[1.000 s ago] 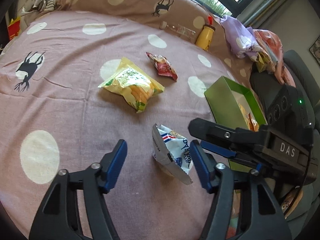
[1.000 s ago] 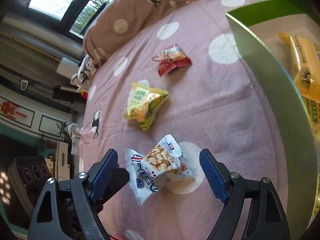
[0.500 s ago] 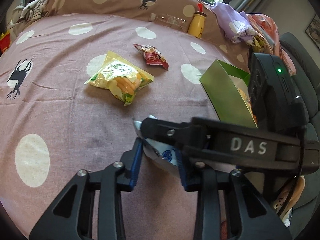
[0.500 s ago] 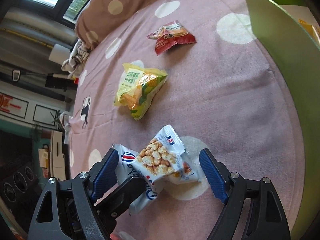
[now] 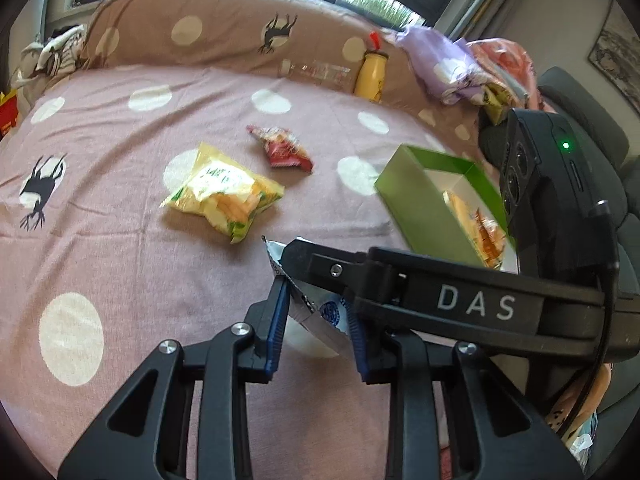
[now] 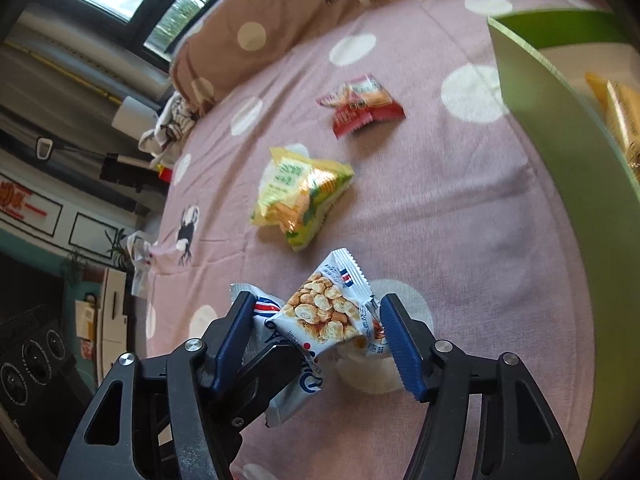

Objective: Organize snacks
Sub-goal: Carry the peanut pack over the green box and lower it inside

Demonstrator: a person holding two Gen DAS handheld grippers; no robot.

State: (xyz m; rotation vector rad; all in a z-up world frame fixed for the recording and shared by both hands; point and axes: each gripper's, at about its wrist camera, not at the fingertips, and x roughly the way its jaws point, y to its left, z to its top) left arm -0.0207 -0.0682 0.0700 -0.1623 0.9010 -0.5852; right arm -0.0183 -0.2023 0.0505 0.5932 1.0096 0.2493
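Both grippers work on one white snack packet point(image 6: 320, 320) low over the pink polka-dot bedspread point(image 5: 120, 208). The left gripper point(image 5: 316, 320) is clamped on the packet's lower edge, its blue pads pressing the foil from either side. The right gripper point(image 6: 316, 336) straddles the same packet; its jaws have just been closing, the packet sits between them, and the pads look to touch its two sides, though from this view I cannot tell how firmly they press. The packet is tilted: its long axis runs from a crimped top corner pointing up and away from the right wrist camera down to a lower end beneath the gripper fingers (printed face with the nut picture toward that camera). A yellow-green chip bag point(image 5: 224, 200) lies flat further out, long axis roughly diagonal. A red packet point(image 5: 282, 152) lies beyond it, apart from it. The green box point(image 5: 424, 208) stands open to the right, with orange packets inside. A yellow bottle point(image 5: 370, 78) stands against the brown dotted pillow point(image 5: 224, 36).
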